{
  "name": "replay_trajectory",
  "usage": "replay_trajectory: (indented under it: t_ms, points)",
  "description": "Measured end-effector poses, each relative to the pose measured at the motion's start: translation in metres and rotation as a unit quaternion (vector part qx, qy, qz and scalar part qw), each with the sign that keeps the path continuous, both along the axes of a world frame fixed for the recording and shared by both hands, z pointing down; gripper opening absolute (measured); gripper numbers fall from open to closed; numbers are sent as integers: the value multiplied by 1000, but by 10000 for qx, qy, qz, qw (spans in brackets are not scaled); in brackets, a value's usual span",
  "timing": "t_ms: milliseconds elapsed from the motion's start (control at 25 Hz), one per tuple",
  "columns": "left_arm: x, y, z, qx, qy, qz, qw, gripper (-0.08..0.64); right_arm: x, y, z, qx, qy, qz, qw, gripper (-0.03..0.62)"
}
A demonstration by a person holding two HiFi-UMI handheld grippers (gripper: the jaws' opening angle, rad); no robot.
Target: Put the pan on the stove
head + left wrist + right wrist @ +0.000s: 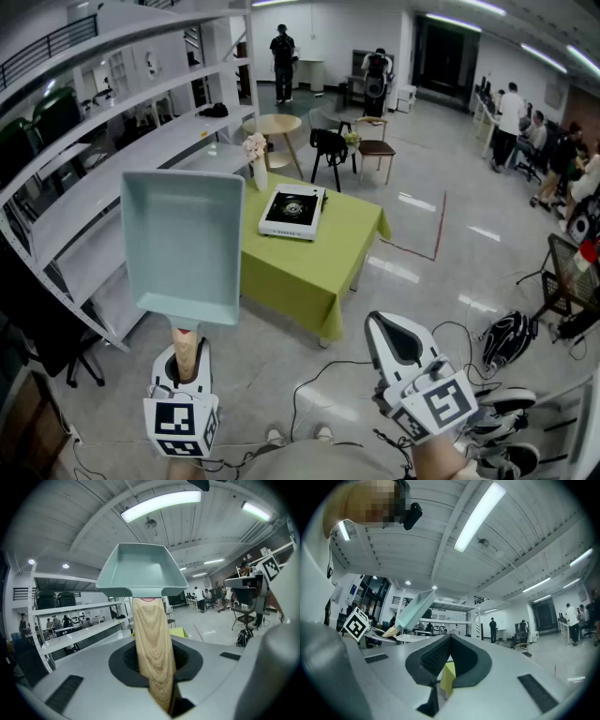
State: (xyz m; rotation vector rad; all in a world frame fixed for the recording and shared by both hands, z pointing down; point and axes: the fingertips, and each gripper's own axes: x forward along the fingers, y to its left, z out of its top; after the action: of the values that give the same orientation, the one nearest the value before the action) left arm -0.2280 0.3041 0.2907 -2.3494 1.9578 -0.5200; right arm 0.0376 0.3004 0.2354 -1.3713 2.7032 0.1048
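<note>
A square pale-teal pan (183, 242) is held up in the air, left of the table, by its wooden handle (186, 349). My left gripper (186, 361) is shut on that handle, which runs up between the jaws in the left gripper view (151, 644) to the pan (140, 569). The stove (292, 210), a flat black-and-white portable burner, lies on the green-clothed table (309, 267) ahead of me. My right gripper (396, 342) hangs low at the right, jaws together with nothing in them (449, 641). The right gripper view shows the pan (415, 609) off to its left.
A vase of flowers (257, 159) stands at the table's far left corner beside the stove. White shelving (112, 159) runs along the left. Chairs (330, 148) and a round table (274, 124) stand beyond, and cables and a backpack (508, 337) lie on the floor at right. People stand in the distance.
</note>
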Motion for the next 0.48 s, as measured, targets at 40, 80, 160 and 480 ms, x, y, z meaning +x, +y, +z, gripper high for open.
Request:
replay_trajectory:
  t_ms: [40, 80, 160, 480]
  points:
    - [2, -2, 2, -12, -6, 12, 10000, 67, 0, -2, 3, -49, -14, -43, 10000, 6]
    - [3, -4, 4, -25, -11, 24, 10000, 67, 0, -4, 6, -91, -22, -81, 9999, 6]
    - [7, -8, 6, -46, -26, 37, 10000, 67, 2, -8, 11, -137, -11, -140, 9998, 6]
    - [32, -19, 12, -89, -60, -43, 9999, 67, 23, -25, 25, -253, -58, -336, 9991, 6]
